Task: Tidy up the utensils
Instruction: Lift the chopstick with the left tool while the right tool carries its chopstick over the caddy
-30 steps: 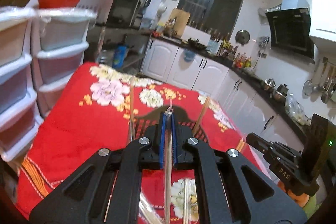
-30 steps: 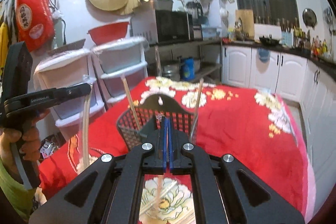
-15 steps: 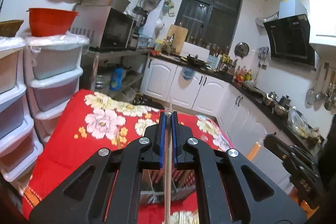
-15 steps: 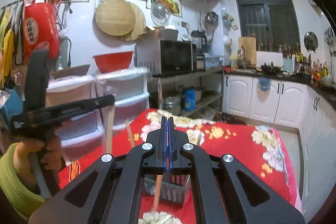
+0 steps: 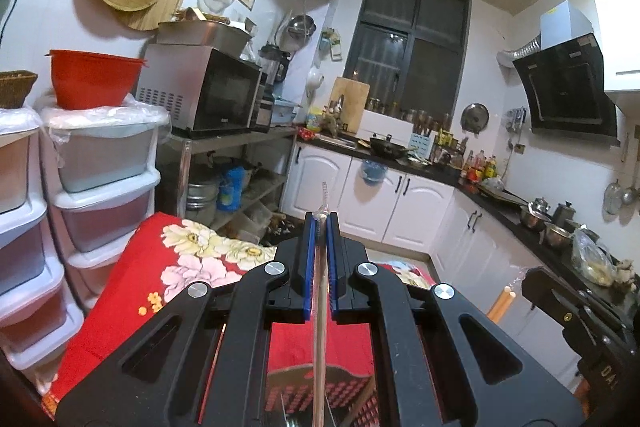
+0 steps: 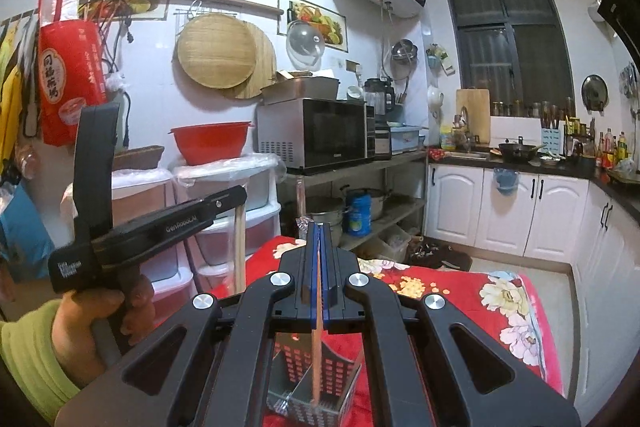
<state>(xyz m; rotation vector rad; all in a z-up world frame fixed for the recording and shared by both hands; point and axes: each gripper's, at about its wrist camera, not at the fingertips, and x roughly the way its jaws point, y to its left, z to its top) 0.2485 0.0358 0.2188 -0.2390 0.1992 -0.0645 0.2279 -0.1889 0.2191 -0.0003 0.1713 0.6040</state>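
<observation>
My left gripper (image 5: 320, 223) is shut on wrapped wooden chopsticks (image 5: 320, 327) that hang down toward the black mesh utensil holder (image 5: 320, 391) on the red flowered tablecloth (image 5: 132, 287). My right gripper (image 6: 318, 231) is shut on another pair of wooden chopsticks (image 6: 317, 347), whose lower end reaches into the mesh holder (image 6: 316, 391). Both grippers are raised above the holder. The left gripper also shows in the right wrist view (image 6: 236, 195) with its chopsticks (image 6: 239, 247). The right gripper body shows in the left wrist view (image 5: 576, 315).
Stacked plastic drawers (image 5: 100, 179) with a red bowl (image 5: 92, 79) stand left of the table. A microwave (image 5: 204, 95) on a metal rack, white cabinets (image 5: 400, 211) and a cluttered counter (image 5: 552, 223) lie beyond.
Both grippers have risen and tilted up, each lifting its chopsticks; the holder has dropped to the bottom of both views.
</observation>
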